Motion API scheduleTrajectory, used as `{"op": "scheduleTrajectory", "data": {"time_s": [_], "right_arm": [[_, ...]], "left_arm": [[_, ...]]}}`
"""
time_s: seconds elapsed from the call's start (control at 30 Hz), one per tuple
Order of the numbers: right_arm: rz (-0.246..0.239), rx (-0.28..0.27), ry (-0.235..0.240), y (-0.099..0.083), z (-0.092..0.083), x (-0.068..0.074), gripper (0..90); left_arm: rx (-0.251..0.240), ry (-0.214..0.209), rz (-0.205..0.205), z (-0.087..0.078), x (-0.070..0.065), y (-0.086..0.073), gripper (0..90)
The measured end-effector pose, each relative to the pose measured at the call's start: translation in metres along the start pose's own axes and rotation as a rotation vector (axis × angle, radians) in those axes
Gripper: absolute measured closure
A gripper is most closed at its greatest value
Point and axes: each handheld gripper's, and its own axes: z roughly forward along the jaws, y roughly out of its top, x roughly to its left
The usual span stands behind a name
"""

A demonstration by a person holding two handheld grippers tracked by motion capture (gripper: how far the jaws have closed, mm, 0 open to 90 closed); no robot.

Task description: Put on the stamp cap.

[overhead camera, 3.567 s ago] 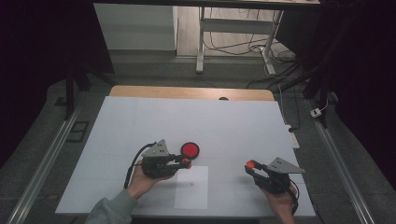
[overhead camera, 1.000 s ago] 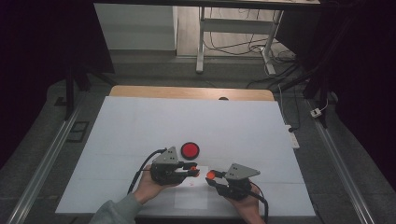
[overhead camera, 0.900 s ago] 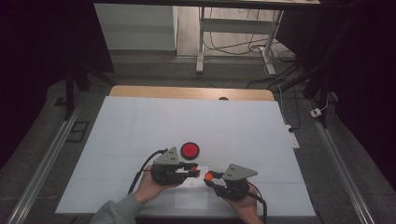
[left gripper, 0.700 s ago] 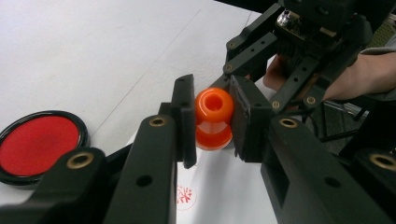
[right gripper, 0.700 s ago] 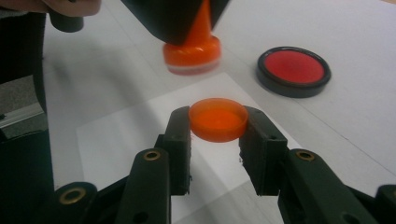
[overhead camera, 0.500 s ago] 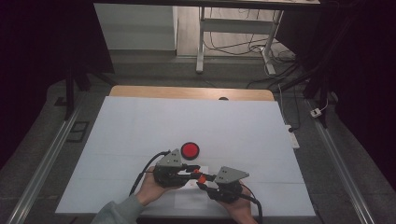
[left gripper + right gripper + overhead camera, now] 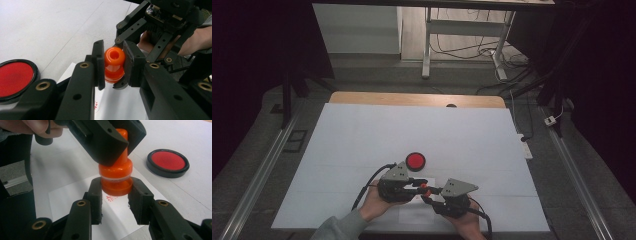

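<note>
An orange stamp [image 7: 424, 187] hangs just above a white paper sheet [image 7: 409, 214] near the table's front edge. My left gripper [image 7: 113, 63] is shut on its narrow upper handle [image 7: 114, 56]. My right gripper [image 7: 115, 195] comes from the opposite side and is shut on the stamp's wider bottom piece, an orange cap [image 7: 116, 186], with a pale seam above it. In the high view the left gripper [image 7: 419, 184] and right gripper [image 7: 429, 192] meet tip to tip. A small red print [image 7: 110, 198] marks the paper under the stamp.
A round red ink pad [image 7: 415, 160] in a black rim lies open just behind the grippers, also seen as the pad [image 7: 15, 75] and the pad [image 7: 167, 161]. The white table top [image 7: 422, 130] stretches away behind it. Cables trail from both grippers.
My right gripper has moved left and closer to the left gripper, so their tips now meet at the orange stamp. The left gripper and the ink pad have stayed put.
</note>
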Motion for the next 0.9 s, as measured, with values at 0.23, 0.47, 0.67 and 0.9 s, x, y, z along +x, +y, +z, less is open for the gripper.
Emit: {"op": "scheduleTrajectory", "data": {"time_s": [0.23, 0.47, 0.67, 0.9], "right_arm": [[0.013, -0.014, 0.014, 0.0000, -0.0001, -0.0005, 64.2], [0.021, -0.017, 0.014, -0.0002, 0.0002, -0.0005, 64.2], [0.025, -0.014, 0.015, -0.0002, 0.0007, -0.0001, 64.2], [0.035, -0.019, 0.010, 0.0001, -0.0001, -0.0003, 64.2]], "left_arm": [[0.001, -0.001, 0.001, 0.0021, -0.0010, -0.0006, 72.5], [0.000, -0.006, -0.001, 0.0031, -0.0006, -0.0014, 72.5], [-0.003, -0.006, -0.005, 0.0041, -0.0005, -0.0021, 72.5], [-0.016, -0.002, 0.001, 0.0038, -0.0005, -0.0023, 72.6]]}}
